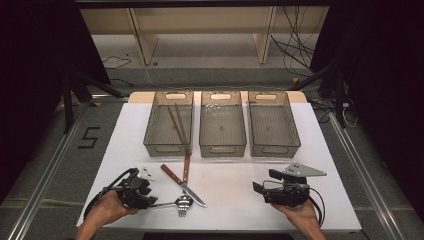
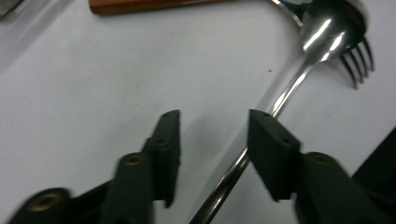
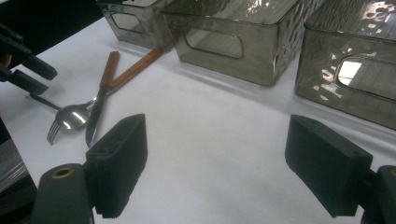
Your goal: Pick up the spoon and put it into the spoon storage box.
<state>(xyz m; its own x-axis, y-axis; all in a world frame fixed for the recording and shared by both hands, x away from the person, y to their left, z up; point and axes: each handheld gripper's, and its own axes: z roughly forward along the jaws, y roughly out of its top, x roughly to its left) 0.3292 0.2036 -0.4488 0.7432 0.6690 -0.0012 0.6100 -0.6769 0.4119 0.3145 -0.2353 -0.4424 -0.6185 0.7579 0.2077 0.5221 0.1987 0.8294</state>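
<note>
A steel spoon point(image 1: 183, 201) lies near the table's front left, its bowl resting over a fork point(image 1: 182, 212). My left gripper point(image 1: 151, 201) is open around the spoon's handle. In the left gripper view the handle point(image 2: 285, 98) runs between the jaws, close against the right one, with my gripper point(image 2: 212, 121) low over the table. A wooden-handled knife point(image 1: 182, 184) crosses a second wooden handle point(image 1: 186, 167) just beyond the spoon. My right gripper point(image 1: 264, 181) is at the front right, open wide point(image 3: 215, 135) with nothing between its jaws.
Three grey see-through bins stand in a row at the back: left point(image 1: 169, 148), middle point(image 1: 222, 150), right point(image 1: 275, 150). A pair of chopsticks point(image 1: 177, 125) lies in the left bin. In the right gripper view, the bins point(image 3: 219, 46) lie ahead and the cutlery point(image 3: 74, 116) to the left.
</note>
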